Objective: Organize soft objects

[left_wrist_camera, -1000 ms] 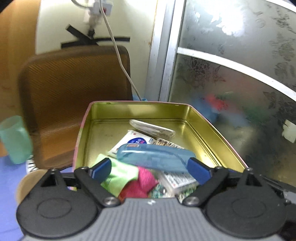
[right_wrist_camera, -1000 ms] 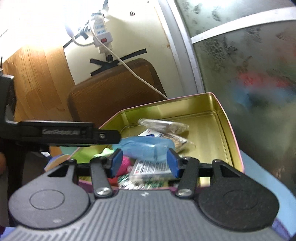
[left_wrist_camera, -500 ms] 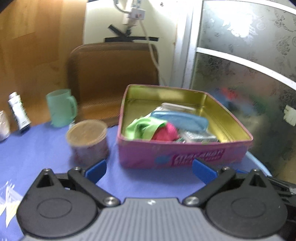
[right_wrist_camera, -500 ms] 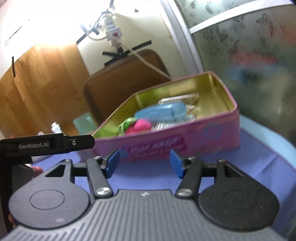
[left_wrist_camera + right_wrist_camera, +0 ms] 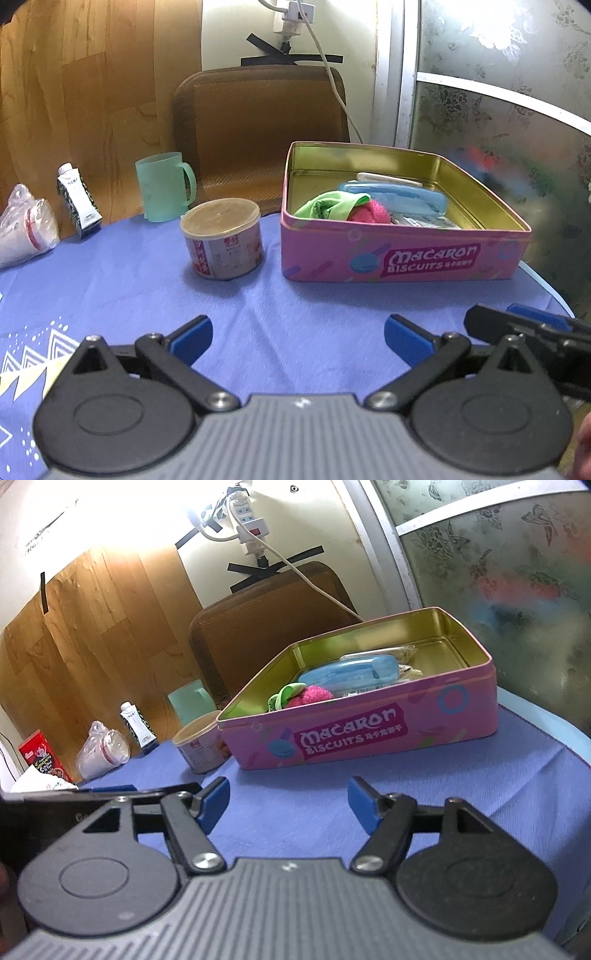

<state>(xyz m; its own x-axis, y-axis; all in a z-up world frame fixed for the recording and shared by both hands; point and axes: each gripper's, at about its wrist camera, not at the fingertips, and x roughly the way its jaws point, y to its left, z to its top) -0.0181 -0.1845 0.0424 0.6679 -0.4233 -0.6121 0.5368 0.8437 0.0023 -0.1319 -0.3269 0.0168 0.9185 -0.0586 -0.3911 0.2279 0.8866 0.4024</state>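
Blue cloth over the tabletop in the left wrist view. Left gripper low in front, fingers spread as wide as they go, only bare cloth between them, nothing held. One pink biscuit tin, open, standing well beyond the fingers on the right half of the tabletop. Inside it, four things countable: one green cloth, one pink fluffy piece, one blue pouch, one clear wrapper at the back; more flat packets underneath, mostly hidden by the tin's front wall. One lidded can just left of the tin, one green mug behind it, one small carton, one bagged cup cut off at the left edge. Part of the other gripper cut off at the right edge.

Same tin in the right wrist view, seen cornerwise. Right gripper low in front, fingers parted, having just been opening, empty, over cloth. Green cloth, pink piece and blue pouch lying together in the tin; lower packets hard to make out. One red box at far left, partly hidden.
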